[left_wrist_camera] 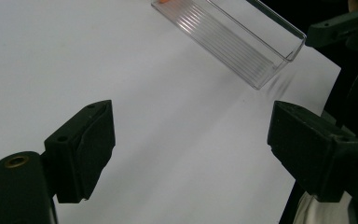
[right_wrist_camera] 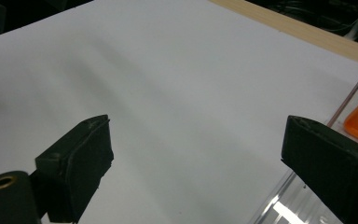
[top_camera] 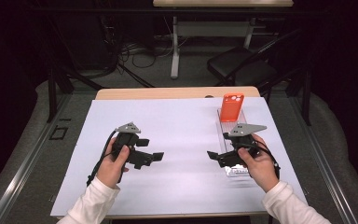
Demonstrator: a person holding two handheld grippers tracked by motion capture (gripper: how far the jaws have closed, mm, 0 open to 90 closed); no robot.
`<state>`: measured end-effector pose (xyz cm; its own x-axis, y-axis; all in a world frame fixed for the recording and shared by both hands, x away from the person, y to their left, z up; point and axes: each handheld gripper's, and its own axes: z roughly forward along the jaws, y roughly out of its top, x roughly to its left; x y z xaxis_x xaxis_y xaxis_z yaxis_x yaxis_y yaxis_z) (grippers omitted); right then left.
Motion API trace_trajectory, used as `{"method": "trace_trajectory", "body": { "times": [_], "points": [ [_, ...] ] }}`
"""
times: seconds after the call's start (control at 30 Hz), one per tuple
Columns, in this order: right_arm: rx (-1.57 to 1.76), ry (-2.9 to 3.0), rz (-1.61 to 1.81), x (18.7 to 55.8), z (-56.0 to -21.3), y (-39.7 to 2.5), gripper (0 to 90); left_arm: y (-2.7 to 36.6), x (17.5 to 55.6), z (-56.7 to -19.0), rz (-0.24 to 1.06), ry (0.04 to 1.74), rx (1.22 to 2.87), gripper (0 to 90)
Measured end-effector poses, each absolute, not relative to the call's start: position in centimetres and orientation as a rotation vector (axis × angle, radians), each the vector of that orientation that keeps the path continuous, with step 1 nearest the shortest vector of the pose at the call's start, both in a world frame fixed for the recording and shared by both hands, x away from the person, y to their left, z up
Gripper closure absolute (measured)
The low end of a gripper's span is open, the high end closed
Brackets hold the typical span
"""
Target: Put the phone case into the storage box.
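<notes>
Hovering above a white sheet (top_camera: 177,140) spread over a wooden table (top_camera: 177,93), two hand-held grippers face each other across bare paper. The left gripper (top_camera: 153,157), at about 8 o'clock on the sheet, has its jaws spread wide and holds nothing; its own camera shows white paper between the two black jaws. The right gripper (top_camera: 214,157), at about 4 o'clock, also stands with jaws wide apart and empty, its own view showing open paper between them. A clear plastic tray (top_camera: 224,127) lies lengthwise along the sheet's right side, running from roughly 2 o'clock down to 4 o'clock, with its near end under the right hand (top_camera: 256,164). An orange phone case (top_camera: 232,107) leans upright at the tray's far end, at about 1 o'clock. In the left gripper view the tray (left_wrist_camera: 242,42) sits empty along its ribbed floor, well apart from that gripper's jaws.
</notes>
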<state>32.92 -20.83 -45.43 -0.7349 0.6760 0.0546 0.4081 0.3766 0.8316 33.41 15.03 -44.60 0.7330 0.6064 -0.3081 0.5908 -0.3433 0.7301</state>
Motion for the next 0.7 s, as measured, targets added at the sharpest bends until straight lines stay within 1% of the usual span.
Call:
{"method": "trace_trajectory", "body": {
  "times": [0.1,0.43,0.7],
  "points": [
    [0.992,2.348,1.302,32.6,-45.8,-20.6,8.1,15.3,33.3,-45.0,0.007,0.929,2.019,15.2],
    [1.014,2.35,1.322,31.8,-46.9,-20.1,8.1,15.7,32.8,-45.5,0.056,0.939,1.997,15.2],
    [1.036,2.33,1.322,31.3,-47.5,-20.4,8.1,15.7,32.6,-46.5,0.024,0.921,1.988,15.1]
  ]
}}
